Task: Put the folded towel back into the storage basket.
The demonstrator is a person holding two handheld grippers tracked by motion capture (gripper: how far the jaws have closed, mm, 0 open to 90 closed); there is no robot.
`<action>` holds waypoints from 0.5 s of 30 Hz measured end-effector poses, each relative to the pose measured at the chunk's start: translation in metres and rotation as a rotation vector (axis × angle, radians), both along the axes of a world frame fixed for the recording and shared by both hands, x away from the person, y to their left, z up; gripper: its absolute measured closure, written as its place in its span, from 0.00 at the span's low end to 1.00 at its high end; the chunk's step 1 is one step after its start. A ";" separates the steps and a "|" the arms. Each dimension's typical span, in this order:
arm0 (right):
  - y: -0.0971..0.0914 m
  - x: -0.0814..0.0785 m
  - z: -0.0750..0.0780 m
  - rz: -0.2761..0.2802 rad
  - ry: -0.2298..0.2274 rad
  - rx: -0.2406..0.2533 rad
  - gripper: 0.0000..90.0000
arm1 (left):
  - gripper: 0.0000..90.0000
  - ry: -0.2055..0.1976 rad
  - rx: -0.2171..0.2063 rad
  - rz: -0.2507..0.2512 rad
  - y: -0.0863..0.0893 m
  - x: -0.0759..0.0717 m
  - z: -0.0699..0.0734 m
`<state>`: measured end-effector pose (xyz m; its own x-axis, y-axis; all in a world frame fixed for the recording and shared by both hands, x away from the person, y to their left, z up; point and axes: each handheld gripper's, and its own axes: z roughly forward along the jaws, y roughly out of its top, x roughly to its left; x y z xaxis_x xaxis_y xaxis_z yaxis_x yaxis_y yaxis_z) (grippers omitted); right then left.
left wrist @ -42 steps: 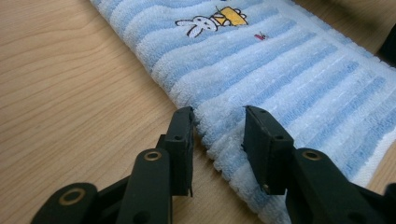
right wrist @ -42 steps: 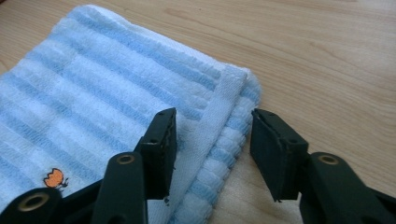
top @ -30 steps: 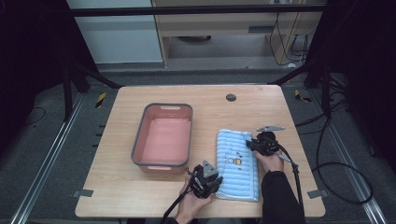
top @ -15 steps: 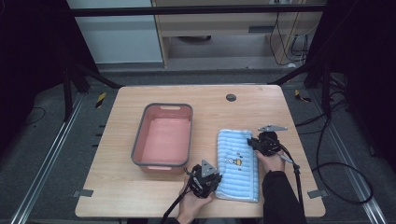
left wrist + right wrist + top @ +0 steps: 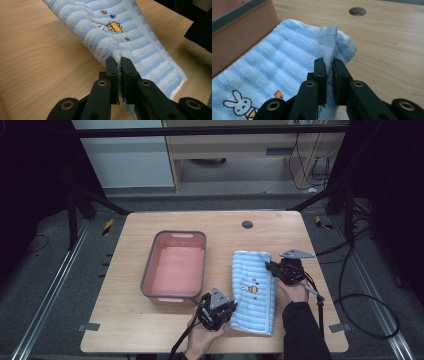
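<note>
Progress appears early: the blue-and-white striped terry towel (image 5: 254,291) lies folded on the wooden worktop (image 5: 125,330), just right of the pink rectangular plastic bin (image 5: 175,266), and is not yet lifted or moved. Left tongs (image 5: 119,65) are clamped on its near-left edge; right tongs (image 5: 329,66) are clamped on its far-right edge. Both hands sit low, with forearms entering from the worktop's near side.

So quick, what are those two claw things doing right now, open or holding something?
Left gripper: shut on the striped towel's edge.
Right gripper: shut on the same towel, pinching a raised fold.
</note>
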<state>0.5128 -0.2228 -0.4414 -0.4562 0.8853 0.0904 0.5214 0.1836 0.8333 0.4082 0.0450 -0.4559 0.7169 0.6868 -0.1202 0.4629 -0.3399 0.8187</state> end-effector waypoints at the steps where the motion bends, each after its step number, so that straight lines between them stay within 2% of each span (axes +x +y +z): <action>1: 0.001 -0.001 0.003 0.001 -0.012 -0.009 0.92 | 0.95 -0.010 0.000 0.000 0.001 0.000 0.003; 8: 0.007 -0.007 0.025 0.003 -0.062 -0.006 0.93 | 0.95 -0.048 -0.001 -0.001 0.009 0.000 0.024; 15: 0.013 -0.009 0.056 0.010 -0.123 0.003 0.93 | 0.95 -0.084 -0.011 0.001 0.018 0.002 0.046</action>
